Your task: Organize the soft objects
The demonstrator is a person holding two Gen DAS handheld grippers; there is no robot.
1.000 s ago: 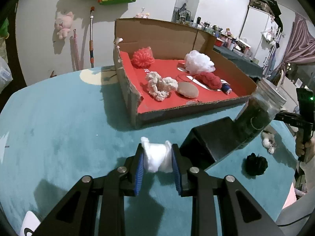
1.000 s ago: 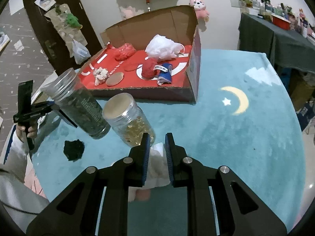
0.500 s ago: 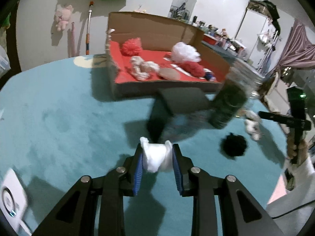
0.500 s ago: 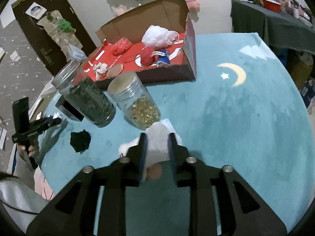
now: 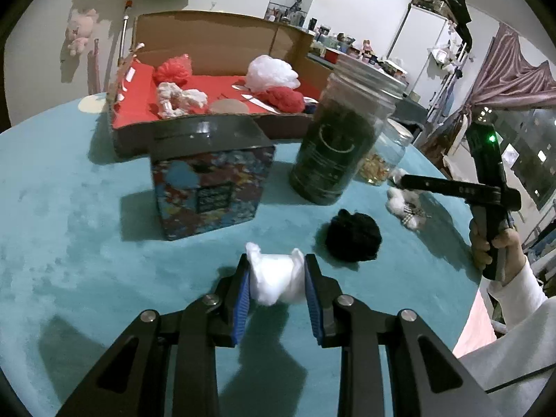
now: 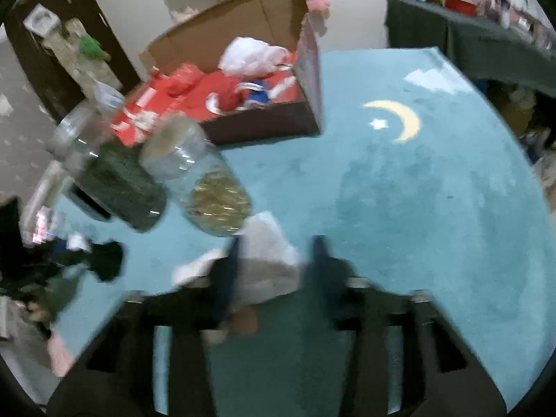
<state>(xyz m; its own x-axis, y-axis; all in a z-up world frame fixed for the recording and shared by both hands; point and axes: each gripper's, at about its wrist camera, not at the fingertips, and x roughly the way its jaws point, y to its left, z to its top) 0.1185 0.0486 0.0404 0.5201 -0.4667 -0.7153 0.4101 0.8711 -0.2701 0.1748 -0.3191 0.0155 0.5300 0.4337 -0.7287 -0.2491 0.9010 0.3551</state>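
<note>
— Left claw [image 5: 277, 278]? Still clamped on the white puff [image 5: 276, 279], swung away from the box [image 5: 215, 69].
— Right claw [image 6: 274, 260]? Spread wider now; white toy [image 6: 267, 260] loose between, on the surface.

Blurred right tool [image 6: 274, 260] (jaws apart) around white soft toy [image 6: 267, 260]

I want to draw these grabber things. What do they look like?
The left gripper is black, with two long angled arms, silver bolts at the joints and blue ribbed pads inside the fingers. The right gripper has a black pistol-style handle with a small green light. The hand on it wears a white sleeve. A thin black cable runs nearby.
</note>
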